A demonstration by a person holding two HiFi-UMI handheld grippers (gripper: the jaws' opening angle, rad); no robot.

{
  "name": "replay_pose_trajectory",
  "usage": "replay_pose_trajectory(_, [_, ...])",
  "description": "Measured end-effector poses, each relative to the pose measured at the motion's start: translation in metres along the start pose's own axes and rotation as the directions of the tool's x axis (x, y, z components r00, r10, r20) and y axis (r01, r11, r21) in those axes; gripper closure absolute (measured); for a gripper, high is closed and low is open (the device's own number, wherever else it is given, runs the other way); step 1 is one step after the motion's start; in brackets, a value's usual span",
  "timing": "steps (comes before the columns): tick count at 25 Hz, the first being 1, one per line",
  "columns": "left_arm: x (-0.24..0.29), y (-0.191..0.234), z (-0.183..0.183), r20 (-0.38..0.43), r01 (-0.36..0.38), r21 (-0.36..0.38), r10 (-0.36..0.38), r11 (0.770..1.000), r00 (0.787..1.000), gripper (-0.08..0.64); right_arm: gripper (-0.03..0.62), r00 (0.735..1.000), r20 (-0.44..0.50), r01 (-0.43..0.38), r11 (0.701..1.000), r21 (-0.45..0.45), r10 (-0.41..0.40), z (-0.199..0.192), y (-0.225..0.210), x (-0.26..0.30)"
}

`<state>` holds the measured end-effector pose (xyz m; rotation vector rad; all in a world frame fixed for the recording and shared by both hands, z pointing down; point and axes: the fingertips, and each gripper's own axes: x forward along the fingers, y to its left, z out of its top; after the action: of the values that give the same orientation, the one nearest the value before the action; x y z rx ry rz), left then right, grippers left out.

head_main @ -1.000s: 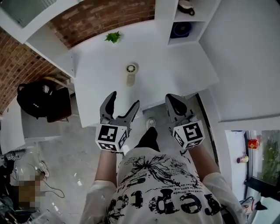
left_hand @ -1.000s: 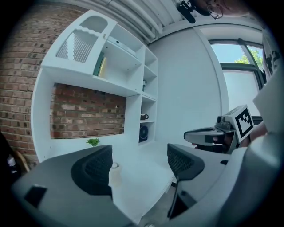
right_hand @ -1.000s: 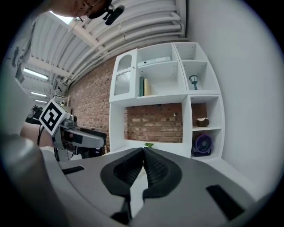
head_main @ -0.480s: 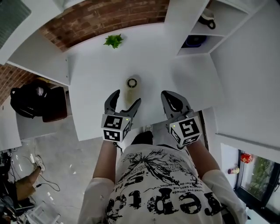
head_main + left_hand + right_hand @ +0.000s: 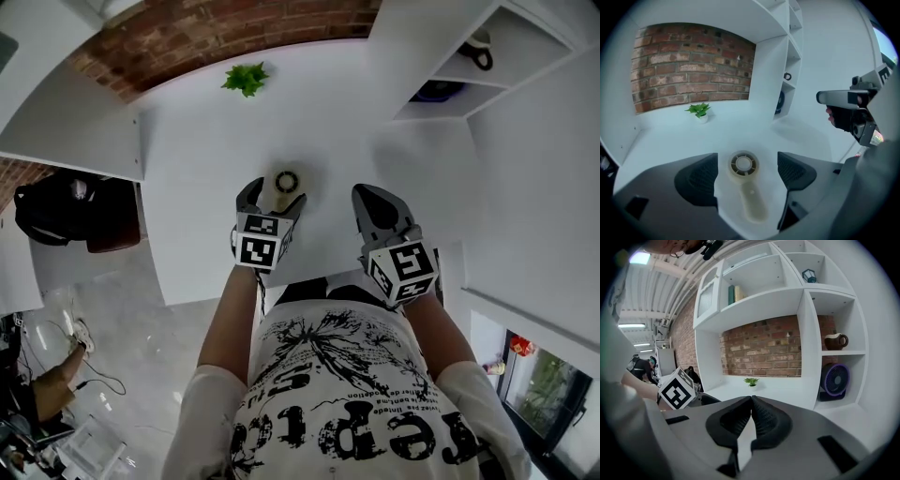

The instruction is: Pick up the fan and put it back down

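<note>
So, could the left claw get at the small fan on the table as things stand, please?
Probably yes: the left claw is open, the fan lies flat between its jaws with a gap on either side, and nothing on the table blocks it.

The fan (image 5: 744, 165) is a small cream handheld one with a round slatted head and a stubby rounded handle. It lies flat on the white desk (image 5: 197, 169), head face-up and pointing away from the person, handle pointing back. Its head sits between the spread jaws of the left gripper (image 5: 273, 195), touching neither.
</note>
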<state>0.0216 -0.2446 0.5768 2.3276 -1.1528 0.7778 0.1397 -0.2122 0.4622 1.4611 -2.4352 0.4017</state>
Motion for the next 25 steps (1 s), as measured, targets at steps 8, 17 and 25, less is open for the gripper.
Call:
replay_pose_trajectory(8, [0.050,0.008,-0.023,-0.147,0.014,-0.017,-0.016,1.000,0.989,0.170,0.577,0.999,-0.034,-0.016,1.000,0.004,0.016,-0.005,-0.008,0.028])
replay_pose_trajectory(17, [0.078,0.012,-0.036,-0.221,-0.019,-0.024,0.013,1.000,0.975,0.172,0.577,0.998,-0.066,-0.015,1.000,0.000,0.015,-0.009,-0.019,0.036])
replay_pose_trajectory(25, [0.082,0.016,-0.040,-0.218,-0.028,-0.018,0.024,0.999,0.976,0.173,0.577,0.997,-0.078,-0.027,1.000,0.015,0.028,-0.012,-0.021,0.042])
